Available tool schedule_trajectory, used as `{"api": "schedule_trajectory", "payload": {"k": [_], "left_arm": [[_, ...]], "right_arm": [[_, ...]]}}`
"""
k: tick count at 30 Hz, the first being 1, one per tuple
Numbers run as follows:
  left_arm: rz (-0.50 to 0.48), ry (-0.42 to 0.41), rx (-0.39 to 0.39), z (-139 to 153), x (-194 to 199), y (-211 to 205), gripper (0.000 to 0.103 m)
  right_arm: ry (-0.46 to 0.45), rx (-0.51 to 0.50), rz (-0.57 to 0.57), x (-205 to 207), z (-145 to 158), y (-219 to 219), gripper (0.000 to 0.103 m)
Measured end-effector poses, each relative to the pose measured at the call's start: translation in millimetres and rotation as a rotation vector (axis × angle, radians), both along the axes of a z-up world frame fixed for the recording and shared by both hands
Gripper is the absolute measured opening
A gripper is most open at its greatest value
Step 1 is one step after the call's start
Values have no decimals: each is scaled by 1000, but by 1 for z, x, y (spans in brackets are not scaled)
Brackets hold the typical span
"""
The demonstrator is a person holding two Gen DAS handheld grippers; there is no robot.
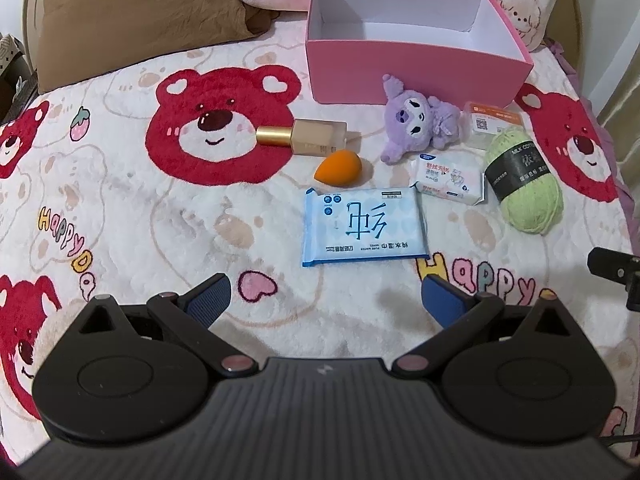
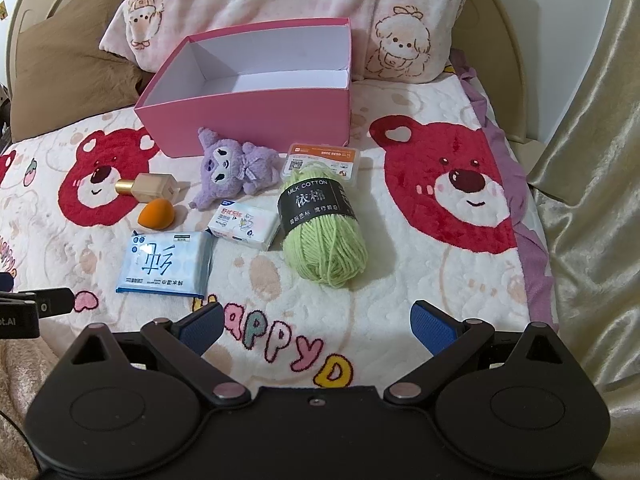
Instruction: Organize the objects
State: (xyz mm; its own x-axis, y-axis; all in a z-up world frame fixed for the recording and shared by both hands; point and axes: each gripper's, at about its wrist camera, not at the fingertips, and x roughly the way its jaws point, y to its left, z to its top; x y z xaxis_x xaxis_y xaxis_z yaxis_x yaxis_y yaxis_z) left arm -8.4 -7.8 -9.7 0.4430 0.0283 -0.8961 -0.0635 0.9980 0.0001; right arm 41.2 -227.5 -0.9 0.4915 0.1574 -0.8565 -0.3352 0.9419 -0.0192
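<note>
Between the L gripper (image 1: 326, 296) fingers (image 1: 212, 294) sits only bedspread: they're spread wide, released, gripping nothing, hovering over the blanket (image 1: 160, 240) w/ red bear prints. Just ahead of them lies the blue wet-wipes pack (image 1: 364, 226), flat, text upside down in the left wrist view. Beyond it, the orange makeup sponge (image 1: 338, 166), and just behind that a foundation bottle (image 1: 308, 138) on its side, gold cap pointing left, resting on a red bear face. R of the sponge: small white/pink tissue pack (image 1: 450, 178), touching or nearly touching the wipes pack's corner. Behind that, purple plush toy (image 1: 416, 118) lying down.

R gripper (image 2: 318, 320) likewise has its fingers (image 2: 434, 330) wide apart, nothing between them, over the "HAPPY D" lettering. Ahead of it is the green yarn skein (image 2: 324, 232) w/ black "MILK COTTON" band, just R of the tissue pack. Yarn's far end overlaps a clear plastic case w/ orange label (image 2: 324, 160).

Pink box (image 2: 256, 116), lid off, white interior, nothing inside, stands behind the plush & case, close to both. Behind the box: pink cartoon-print pillow (image 2: 280, 0); brown pillow (image 2: 60, 68) to its L. Gold curtain fabric (image 2: 592, 200) at far R of the right wrist view.
</note>
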Motion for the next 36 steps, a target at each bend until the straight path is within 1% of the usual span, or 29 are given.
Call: {"api": "schedule_trajectory", "payload": {"k": [9, 36], "left_arm": [[6, 3, 1, 0, 1, 1, 103], [22, 8, 11, 0, -1, 2, 103]], "right_arm": [[-15, 8, 5, -3, 4, 2, 101], [0, 3, 11, -3, -2, 2, 101]]}}
